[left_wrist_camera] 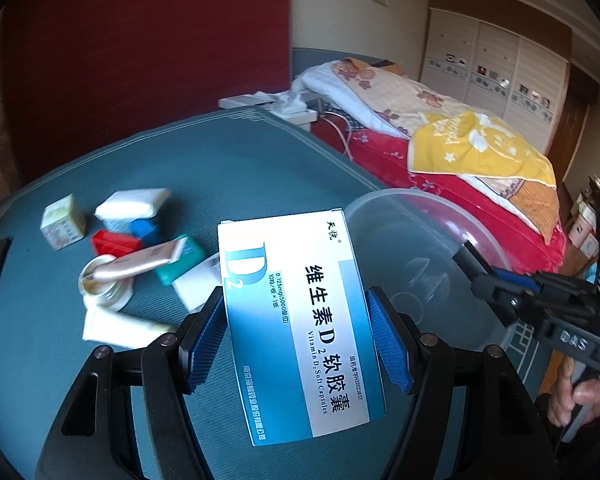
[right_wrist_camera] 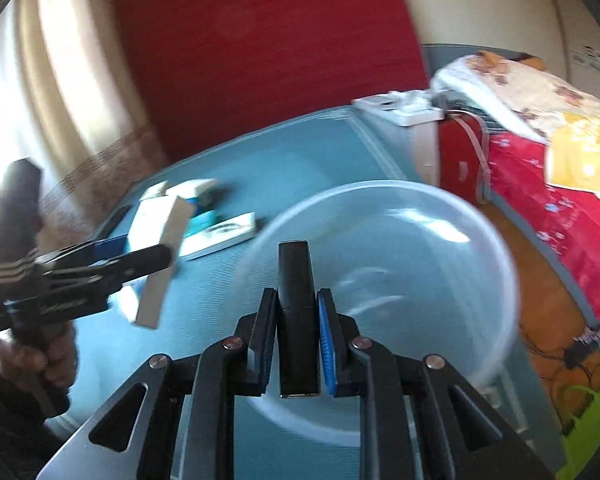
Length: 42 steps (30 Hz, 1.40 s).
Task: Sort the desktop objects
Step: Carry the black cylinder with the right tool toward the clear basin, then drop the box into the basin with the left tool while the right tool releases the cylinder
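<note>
- L gripper (left_wrist_camera: 296, 344) clamps blue-white vitamin D2 carton (left_wrist_camera: 296, 320); label legible in L view only.
- R gripper (right_wrist_camera: 296, 344) pinches black slim bar (right_wrist_camera: 296, 300), clear plastic bowl (right_wrist_camera: 480, 240) behind.
- Teal mat tabletop (left_wrist_camera: 240, 168); bed (left_wrist_camera: 440, 128) at 2 o'clock.

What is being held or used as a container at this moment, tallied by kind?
vitamin D2 box, in left gripper: 1
black slim object, in right gripper: 1
clear bowl: 1
Total: 3
</note>
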Available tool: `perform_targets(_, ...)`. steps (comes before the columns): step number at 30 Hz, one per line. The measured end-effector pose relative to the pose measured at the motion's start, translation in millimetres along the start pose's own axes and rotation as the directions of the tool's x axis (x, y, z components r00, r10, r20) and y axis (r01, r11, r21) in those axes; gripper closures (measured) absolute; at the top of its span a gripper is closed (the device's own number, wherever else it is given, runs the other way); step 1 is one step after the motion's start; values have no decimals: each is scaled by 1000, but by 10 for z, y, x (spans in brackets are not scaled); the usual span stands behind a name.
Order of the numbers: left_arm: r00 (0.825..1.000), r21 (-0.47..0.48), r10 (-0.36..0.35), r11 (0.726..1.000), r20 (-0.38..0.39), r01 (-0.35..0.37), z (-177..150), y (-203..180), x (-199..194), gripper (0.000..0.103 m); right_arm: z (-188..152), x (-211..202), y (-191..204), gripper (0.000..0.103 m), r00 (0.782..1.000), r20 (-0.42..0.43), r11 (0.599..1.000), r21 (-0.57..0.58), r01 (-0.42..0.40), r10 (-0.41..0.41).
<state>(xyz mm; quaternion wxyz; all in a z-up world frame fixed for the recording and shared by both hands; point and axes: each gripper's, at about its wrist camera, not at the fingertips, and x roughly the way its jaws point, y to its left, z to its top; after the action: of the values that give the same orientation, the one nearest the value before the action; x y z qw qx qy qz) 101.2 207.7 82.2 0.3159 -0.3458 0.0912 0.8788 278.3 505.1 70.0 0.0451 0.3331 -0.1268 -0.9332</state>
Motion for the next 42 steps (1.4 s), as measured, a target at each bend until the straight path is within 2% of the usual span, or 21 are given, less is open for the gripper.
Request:
perform_targets(6,999,16,-44,999,-22,44,119,-224,198,31,46,99,-335,81,996,-18,994,60,86,-85)
perform_targets(14,995,50,-85,995,-57,87,227,-492,495,30,27,77,-565,81,989,-23,984,101,147,-145)
perform_targets(20,987,41,-121,991,-105,126,266,-564,708,30,48,50,-671,78,985,-5,977,126,171,-172)
perform_targets(23,989,50,-106,992,-105,112,263,-581,739,26,62,26,-681,76,985,11,978,129,167,-170)
perform_targets(26,989,37,-101,994,-110,106,253,-538,747,25,78,-6,-656,58,985,32,978,123,166,-171)
perform_targets(28,988,20,-100,994,-113,103,241,-491,748,25,82,-26,-645,37,984,46,979,119,166,-173)
perform_targets(31,989,-1,-99,995,-113,99,223,-456,757,25,77,-74,-586,22,982,76,980,109,165,-173)
perform_targets(34,989,-15,-97,995,-108,96,215,-415,721,25,91,-82,-533,20,978,90,979,95,181,-189)
perform_targets(42,994,-22,-79,997,-79,78,185,-327,590,25,70,-29,-486,14,986,55,980,131,151,-159)
